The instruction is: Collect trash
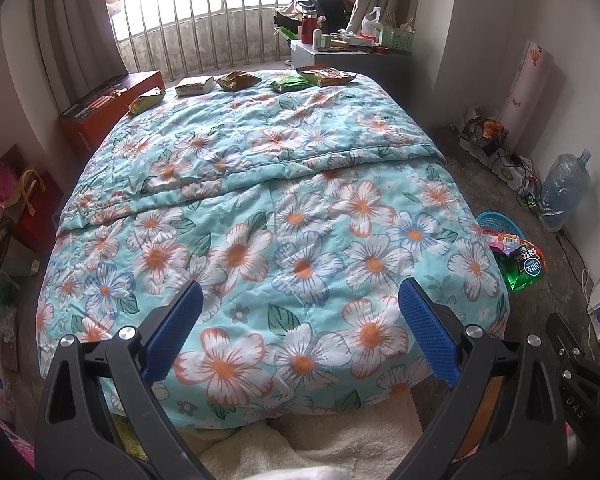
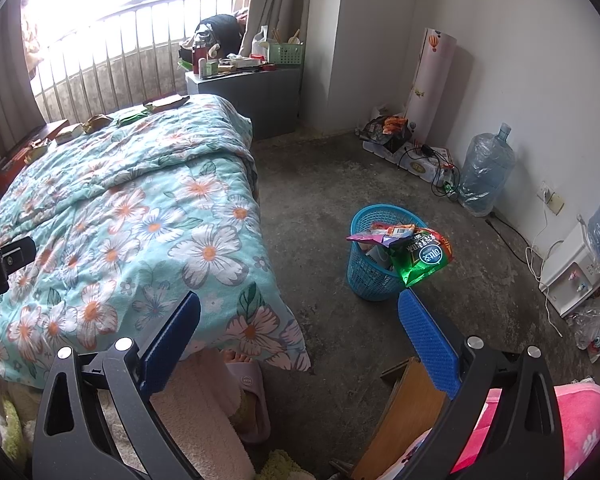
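Several snack wrappers lie in a row at the far end of the floral bed (image 1: pixel 260 200): a yellow packet (image 1: pixel 146 100), a pale box wrapper (image 1: pixel 195 85), a brown packet (image 1: pixel 238 79), a green packet (image 1: pixel 286 85) and a large packet (image 1: pixel 327 75). A blue mesh bin (image 2: pixel 370 252) stands on the floor right of the bed, holding a green bag (image 2: pixel 424 258) and other wrappers. My left gripper (image 1: pixel 300 300) is open over the bed's near end, empty. My right gripper (image 2: pixel 300 312) is open and empty, short of the bin.
A grey nightstand (image 2: pixel 256 96) crowded with bottles stands beside the window railing. A water jug (image 2: pixel 486 168), cables and boxes line the right wall. A red box (image 1: pixel 108 108) sits left of the bed. A person's slippered foot (image 2: pixel 246 380) rests below the bed's corner.
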Demonstrator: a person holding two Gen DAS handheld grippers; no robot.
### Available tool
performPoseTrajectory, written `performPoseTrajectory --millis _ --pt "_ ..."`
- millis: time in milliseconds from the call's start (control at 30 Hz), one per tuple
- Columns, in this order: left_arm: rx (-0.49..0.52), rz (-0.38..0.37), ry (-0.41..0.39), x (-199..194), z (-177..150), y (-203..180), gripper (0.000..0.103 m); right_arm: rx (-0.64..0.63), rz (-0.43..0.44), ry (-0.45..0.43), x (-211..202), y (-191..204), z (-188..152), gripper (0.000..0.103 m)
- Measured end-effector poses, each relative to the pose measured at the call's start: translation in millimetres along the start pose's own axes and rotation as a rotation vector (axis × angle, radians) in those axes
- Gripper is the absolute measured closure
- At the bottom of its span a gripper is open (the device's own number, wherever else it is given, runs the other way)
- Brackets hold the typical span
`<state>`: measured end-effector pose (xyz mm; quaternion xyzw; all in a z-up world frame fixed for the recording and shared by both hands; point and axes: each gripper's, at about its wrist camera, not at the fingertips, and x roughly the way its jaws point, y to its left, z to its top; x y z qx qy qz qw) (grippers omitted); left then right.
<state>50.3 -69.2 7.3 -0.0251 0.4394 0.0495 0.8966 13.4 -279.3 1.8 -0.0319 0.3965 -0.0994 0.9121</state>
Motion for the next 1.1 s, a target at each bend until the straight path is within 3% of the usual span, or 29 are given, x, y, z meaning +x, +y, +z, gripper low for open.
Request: performPoseTrajectory --millis 1100 --pt "-0.001 -0.001 -0.006 -2.5 -2.2 4.3 0.009 0.002 0.0 -0.002 -0.5 0.4 0.9 0.007"
